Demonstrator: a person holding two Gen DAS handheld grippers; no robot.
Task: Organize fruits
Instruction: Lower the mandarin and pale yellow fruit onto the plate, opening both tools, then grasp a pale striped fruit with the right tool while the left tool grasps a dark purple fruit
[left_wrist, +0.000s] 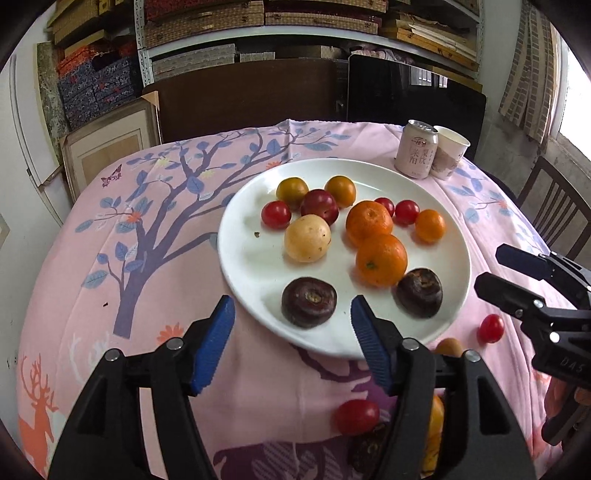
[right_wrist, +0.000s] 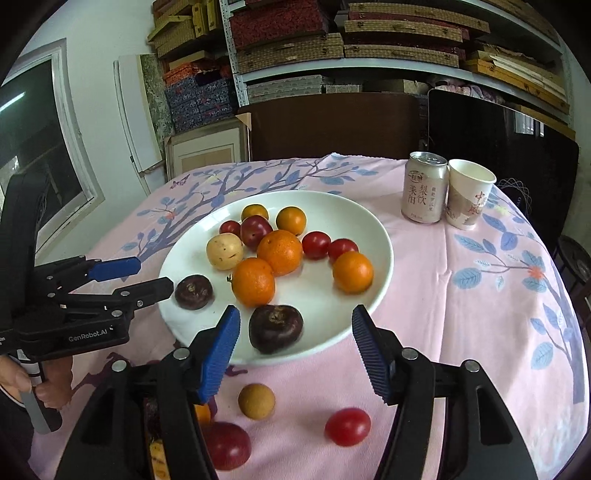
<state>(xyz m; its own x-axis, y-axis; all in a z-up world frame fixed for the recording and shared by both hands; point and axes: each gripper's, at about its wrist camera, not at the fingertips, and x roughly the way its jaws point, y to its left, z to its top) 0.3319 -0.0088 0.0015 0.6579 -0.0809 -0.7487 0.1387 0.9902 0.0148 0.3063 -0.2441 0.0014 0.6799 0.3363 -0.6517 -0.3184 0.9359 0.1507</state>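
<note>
Both claws gape empty over white plate (right_wrist: 373, 236) front rim (fruit piled there). Loose cherry tomato (right_wrist: 347, 426) at lower centre of frame, below right gripper (right_wrist: 293, 349), nearer than left gripper (right_wrist: 153, 275).

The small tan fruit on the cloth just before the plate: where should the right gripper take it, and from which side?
Probably across its widest middle, from above and the near side. The small tan fruit is round and lies clear on the cloth, apart from the plate. The right gripper is open above it.
</note>
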